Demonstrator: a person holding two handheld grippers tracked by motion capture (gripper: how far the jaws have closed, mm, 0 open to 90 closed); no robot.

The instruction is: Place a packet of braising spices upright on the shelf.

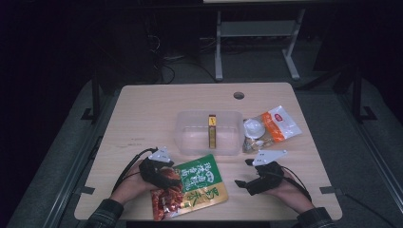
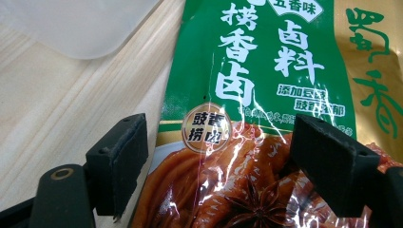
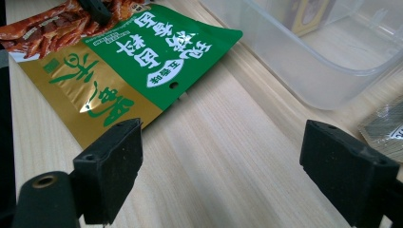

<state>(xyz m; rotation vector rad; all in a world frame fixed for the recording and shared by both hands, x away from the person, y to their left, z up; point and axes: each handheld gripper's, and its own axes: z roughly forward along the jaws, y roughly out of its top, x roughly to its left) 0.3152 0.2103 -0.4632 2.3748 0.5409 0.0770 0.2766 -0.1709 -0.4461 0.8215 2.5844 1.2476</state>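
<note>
Inside the clear tub (image 1: 190,137) a yellow box (image 1: 212,131) on edge; both grippers' fingers wide apart, empty, left (image 2: 221,156) over the seasoning pouch (image 1: 192,186).

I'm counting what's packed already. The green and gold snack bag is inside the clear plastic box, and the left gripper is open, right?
Not quite. The green and gold snack bag lies flat on the table, in front of the clear plastic box, not inside it; the high view shows this. The left gripper is indeed open, over the bag.

One green-and-gold pouch (image 1: 192,186), one clear tub (image 1: 183,137), one upright box (image 1: 212,131), perhaps two snack packets (image 1: 271,128).
</note>
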